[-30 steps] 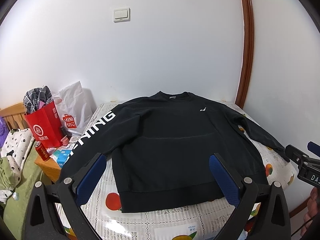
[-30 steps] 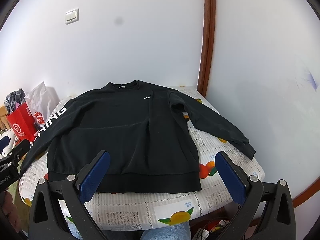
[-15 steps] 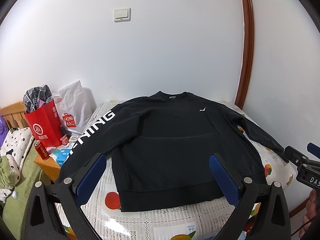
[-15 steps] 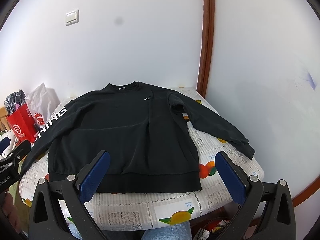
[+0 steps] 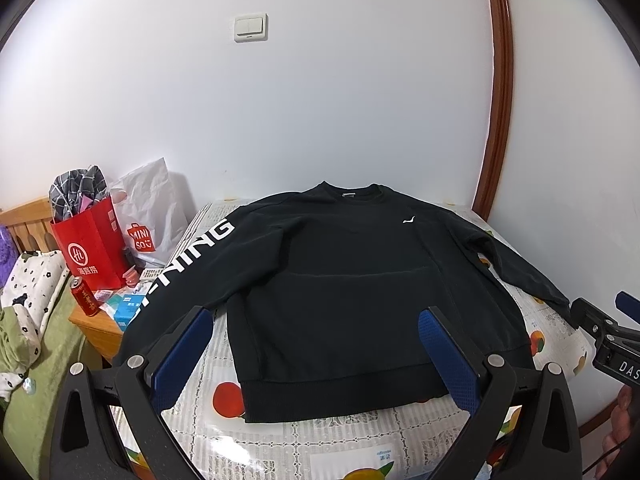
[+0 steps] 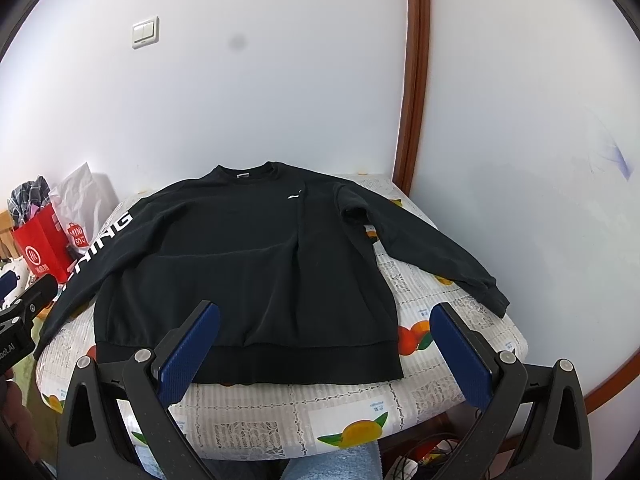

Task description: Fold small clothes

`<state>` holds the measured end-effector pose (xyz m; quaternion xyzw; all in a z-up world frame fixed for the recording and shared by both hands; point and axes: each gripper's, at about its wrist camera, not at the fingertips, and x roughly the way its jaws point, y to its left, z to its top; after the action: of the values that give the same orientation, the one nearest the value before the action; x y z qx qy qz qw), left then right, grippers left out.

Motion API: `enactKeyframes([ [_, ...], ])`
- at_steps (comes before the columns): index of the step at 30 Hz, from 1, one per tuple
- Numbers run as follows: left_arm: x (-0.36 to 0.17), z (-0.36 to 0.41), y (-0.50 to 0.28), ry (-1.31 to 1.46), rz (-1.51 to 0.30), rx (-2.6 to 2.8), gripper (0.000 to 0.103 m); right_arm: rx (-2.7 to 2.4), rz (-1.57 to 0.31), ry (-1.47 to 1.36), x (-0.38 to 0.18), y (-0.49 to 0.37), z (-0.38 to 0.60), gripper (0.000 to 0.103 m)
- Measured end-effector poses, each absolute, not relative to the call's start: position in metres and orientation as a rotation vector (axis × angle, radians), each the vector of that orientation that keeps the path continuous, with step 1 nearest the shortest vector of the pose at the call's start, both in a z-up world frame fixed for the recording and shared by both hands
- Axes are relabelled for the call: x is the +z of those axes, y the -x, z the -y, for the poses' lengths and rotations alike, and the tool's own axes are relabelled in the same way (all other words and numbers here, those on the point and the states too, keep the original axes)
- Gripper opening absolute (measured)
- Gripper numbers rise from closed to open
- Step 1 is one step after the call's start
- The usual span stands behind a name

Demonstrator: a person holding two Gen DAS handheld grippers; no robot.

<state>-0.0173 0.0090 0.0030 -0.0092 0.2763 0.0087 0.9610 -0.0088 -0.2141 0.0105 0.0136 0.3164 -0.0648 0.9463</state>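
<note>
One black sweatshirt point(image 5: 352, 280) lies flat and face up on one round table under a fruit-print cloth point(image 5: 304, 436), collar at twelve o'clock toward the wall, hem at six o'clock toward the cameras, both sleeves spread out; the sleeve with white lettering point(image 5: 188, 264) runs toward eight o'clock and hangs off the table edge, the plain sleeve point(image 6: 432, 252) runs toward four o'clock with its cuff on the cloth near the rim; two grippers are in play, each with two blue-padded fingers; the left gripper point(image 5: 316, 344) hovers above the hem, jaws spread wide and gripping nothing; the right gripper point(image 6: 326, 336) hangs likewise over the hem's right part, jaws wide apart and empty; one light switch point(image 5: 251, 29) sits on the white wall at twelve o'clock; one brown wooden trim strip point(image 6: 414, 80) runs up the corner; only the left wrist view shows one red can point(image 5: 85, 296) at nine o'clock on a wooden stand, with small boxes just beside it; both views show one red paper bag point(image 5: 90, 248) and one white plastic bag point(image 5: 150, 216) touching it; only the right wrist view shows blue denim point(image 6: 332, 460) at six o'clock below the table rim and the plain sleeve's full length; each view catches the other gripper at its edge.
</note>
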Motion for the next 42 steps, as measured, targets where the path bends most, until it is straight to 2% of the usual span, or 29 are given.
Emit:
enactKeyframes([
  [26, -0.002, -0.035, -0.021, 0.082, -0.605, -0.008, 0.103, -0.124, -0.656, -0.042, 0.008, -0.019, 0.209, 0.103],
  [33, -0.035, -0.052, -0.059, 0.087, -0.683, 0.003, 0.103, -0.135, -0.679, -0.044, -0.012, -0.050, 0.205, 0.103],
  [42, -0.107, -0.122, -0.095, 0.305, -0.810, 0.093, 0.101, -0.142, -0.747, -0.038, -0.056, -0.101, 0.197, 0.103],
])
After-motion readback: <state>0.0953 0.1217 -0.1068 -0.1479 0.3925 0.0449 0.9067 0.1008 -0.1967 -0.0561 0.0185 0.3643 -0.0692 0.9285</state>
